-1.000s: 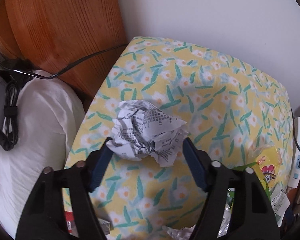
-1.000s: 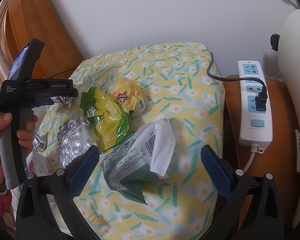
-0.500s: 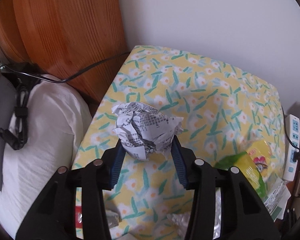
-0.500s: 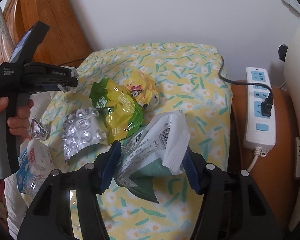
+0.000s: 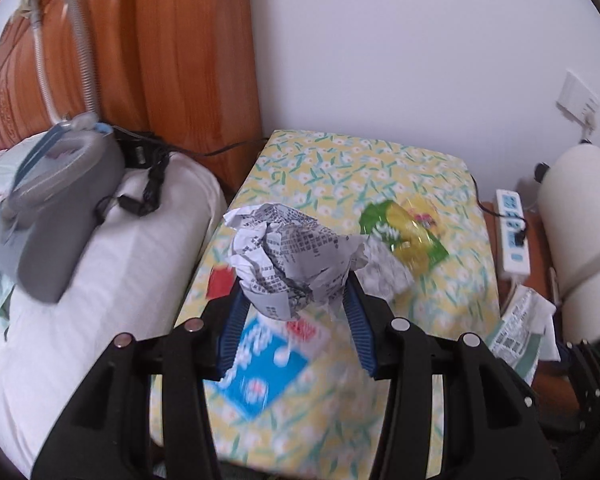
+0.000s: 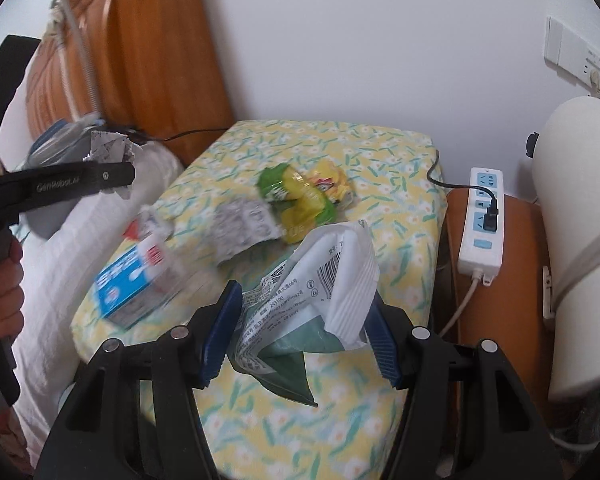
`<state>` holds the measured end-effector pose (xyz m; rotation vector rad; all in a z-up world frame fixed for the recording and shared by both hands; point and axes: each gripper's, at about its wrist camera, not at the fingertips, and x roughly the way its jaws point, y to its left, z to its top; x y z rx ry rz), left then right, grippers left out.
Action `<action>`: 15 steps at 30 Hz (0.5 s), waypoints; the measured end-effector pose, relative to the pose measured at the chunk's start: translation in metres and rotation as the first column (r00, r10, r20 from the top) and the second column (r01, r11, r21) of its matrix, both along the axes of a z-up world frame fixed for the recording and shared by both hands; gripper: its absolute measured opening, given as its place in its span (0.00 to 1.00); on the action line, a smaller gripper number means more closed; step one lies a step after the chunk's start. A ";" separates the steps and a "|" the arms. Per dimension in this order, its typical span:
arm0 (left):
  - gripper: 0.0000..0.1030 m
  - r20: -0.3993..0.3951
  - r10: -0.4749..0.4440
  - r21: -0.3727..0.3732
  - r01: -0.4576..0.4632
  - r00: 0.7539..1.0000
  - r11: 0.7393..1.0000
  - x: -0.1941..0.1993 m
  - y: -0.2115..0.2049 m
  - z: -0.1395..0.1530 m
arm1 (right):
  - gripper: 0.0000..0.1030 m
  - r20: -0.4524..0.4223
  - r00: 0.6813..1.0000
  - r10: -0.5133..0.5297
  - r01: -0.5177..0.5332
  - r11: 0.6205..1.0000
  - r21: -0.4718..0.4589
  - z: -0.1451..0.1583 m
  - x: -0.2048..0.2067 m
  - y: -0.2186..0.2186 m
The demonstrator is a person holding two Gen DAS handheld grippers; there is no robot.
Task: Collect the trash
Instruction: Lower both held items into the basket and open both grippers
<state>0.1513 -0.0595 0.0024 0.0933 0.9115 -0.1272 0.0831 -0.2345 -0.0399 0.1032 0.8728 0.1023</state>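
My left gripper is shut on a crumpled printed paper ball and holds it above the flowered yellow table top. It shows at the far left of the right wrist view, where the paper ball sticks out past it. My right gripper is shut on a white and green wrapper, lifted off the table. On the table lie a green and yellow snack bag, a silver blister sheet and a blue and white carton.
A white pillow with a grey device and black cables lies left of the table, before a wooden headboard. A white power strip rests on an orange stand at the right, next to a white padded chair.
Both grippers closed on their trash and pulled up and back from the table. The left one lifted the paper ball, the right one lifted the white and green wrapper.
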 end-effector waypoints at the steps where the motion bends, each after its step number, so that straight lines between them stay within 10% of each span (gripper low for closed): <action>1: 0.45 0.009 -0.007 -0.001 0.007 1.000 1.000 -0.018 0.003 0.002 | 0.59 -0.009 1.000 0.024 -0.024 1.000 0.003 0.001 -0.014 0.006; 15: 0.45 -0.029 -0.030 -0.004 0.030 0.999 1.000 -0.186 0.042 -0.053 | 0.59 -0.158 0.964 0.215 -0.206 0.976 0.073 -0.042 -0.131 0.064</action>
